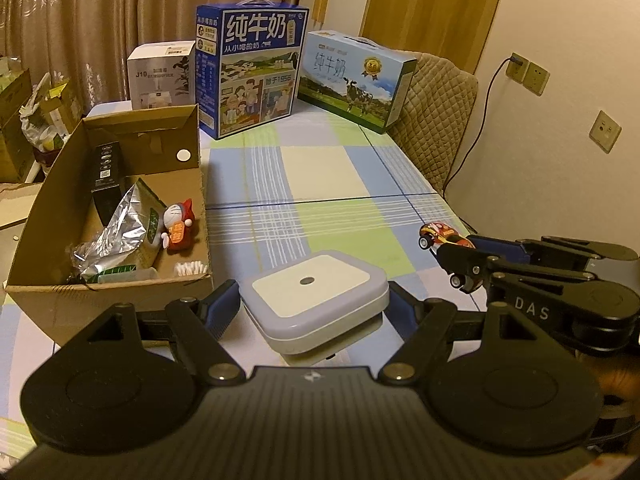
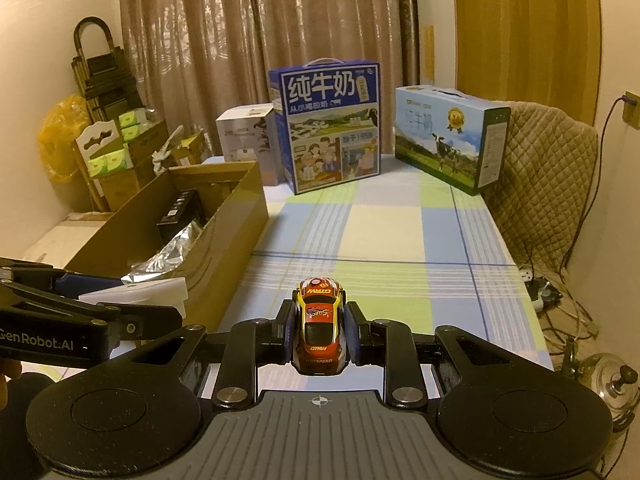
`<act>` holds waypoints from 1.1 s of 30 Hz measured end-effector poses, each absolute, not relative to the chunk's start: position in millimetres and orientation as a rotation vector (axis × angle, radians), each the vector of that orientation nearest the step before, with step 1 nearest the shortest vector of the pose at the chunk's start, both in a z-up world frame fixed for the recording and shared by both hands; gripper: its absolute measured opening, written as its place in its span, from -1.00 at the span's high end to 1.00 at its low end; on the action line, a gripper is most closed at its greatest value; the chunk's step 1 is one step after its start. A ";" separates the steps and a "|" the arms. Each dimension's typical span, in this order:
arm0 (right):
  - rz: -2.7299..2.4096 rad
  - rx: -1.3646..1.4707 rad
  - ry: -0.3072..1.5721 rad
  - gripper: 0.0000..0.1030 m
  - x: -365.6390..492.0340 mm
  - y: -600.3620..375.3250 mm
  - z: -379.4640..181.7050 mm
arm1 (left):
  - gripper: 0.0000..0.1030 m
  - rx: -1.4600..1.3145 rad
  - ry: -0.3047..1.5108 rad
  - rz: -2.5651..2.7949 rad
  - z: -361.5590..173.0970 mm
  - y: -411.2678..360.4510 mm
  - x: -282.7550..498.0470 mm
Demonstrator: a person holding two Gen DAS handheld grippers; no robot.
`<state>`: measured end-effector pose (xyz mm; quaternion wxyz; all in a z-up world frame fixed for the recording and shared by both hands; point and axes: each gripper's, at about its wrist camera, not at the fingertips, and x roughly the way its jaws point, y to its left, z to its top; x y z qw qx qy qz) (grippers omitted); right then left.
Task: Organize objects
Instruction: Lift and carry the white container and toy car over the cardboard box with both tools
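My left gripper (image 1: 314, 306) is shut on a square white-and-lilac device (image 1: 316, 296) and holds it above the checked tablecloth, just right of the open cardboard box (image 1: 200, 200). My right gripper (image 2: 319, 330) is shut on a red-and-yellow toy car (image 2: 320, 320), nose pointing away. In the left wrist view the right gripper (image 1: 460, 256) and the car (image 1: 440, 236) sit at the right. In the right wrist view the left gripper (image 2: 160, 300) with the white device (image 2: 136, 292) sits at the left, beside the box (image 2: 224, 240).
The box holds a black carton (image 1: 106, 180), a silver foil bag (image 1: 120, 236), a red-hooded figurine (image 1: 180, 224) and cotton swabs (image 1: 192, 268). Two milk cartons (image 1: 252, 68) (image 1: 356, 80) and a white box (image 1: 160, 76) stand at the table's far end. A padded chair (image 1: 440, 120) is at the right.
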<state>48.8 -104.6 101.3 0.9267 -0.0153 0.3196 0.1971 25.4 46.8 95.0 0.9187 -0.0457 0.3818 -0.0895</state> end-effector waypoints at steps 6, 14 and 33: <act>0.412 -0.036 0.656 0.56 48.4 -99.4 101.3 | -0.44 -0.103 0.788 -0.175 94.1 53.1 23.0; 0.423 -0.042 0.658 0.56 48.3 -92.5 99.9 | -0.44 -0.109 0.788 -0.164 94.8 58.2 20.5; 0.471 -0.068 0.660 0.56 54.2 -66.4 99.9 | -0.44 -0.105 0.788 -0.129 97.3 84.8 18.2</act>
